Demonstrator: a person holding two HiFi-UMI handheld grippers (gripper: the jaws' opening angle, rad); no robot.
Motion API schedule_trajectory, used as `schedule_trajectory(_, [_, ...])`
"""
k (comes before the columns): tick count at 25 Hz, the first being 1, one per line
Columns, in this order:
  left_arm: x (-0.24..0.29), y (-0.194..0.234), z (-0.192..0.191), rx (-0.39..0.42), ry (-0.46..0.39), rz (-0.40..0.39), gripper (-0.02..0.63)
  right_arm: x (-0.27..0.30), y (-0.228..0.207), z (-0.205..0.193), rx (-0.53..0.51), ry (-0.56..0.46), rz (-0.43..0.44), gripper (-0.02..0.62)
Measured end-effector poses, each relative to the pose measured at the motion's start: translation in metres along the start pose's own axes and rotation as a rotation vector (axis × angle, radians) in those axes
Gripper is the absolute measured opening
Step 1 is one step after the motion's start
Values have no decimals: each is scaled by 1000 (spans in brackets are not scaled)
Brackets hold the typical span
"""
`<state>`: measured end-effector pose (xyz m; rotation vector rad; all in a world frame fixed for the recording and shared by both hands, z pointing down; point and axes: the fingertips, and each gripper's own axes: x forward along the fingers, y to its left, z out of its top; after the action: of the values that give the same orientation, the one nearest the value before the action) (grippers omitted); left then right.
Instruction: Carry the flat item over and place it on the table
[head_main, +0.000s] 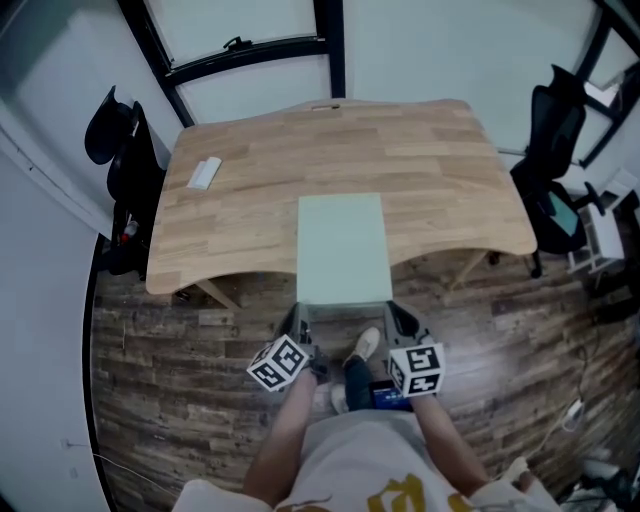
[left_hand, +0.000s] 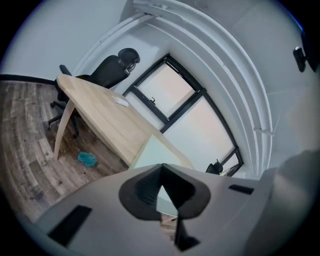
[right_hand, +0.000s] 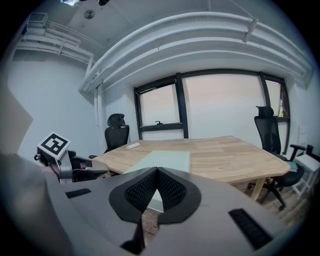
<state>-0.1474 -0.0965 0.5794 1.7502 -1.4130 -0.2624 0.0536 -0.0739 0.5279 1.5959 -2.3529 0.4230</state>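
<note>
A wooden table (head_main: 440, 190) is seen from above, with a pale green flat sheet (head_main: 343, 250) stretched over its near edge. The sheet's near corners are pinched in the closed jaws of the left gripper (head_main: 302, 316) and right gripper (head_main: 393, 314).

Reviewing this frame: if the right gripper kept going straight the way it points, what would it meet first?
The right gripper already clamps the pale green flat board. Beyond that, probably the light wooden table, at its near edge or top. Depth is unclear.
</note>
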Motion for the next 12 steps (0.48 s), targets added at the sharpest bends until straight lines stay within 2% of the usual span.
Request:
schedule_trajectory(3, [0,-15,4,102,16,-20,2,-4,0,4,0,-8,-2,-2])
schedule_trajectory(8, [-3,-42,15,323,31,-33,2,-10,1,10,-2,-27,0,-2])
schedule_trajectory(12, [-8,-68,23,417,7,-96,2,-15,2,14,1,-43,0,-2])
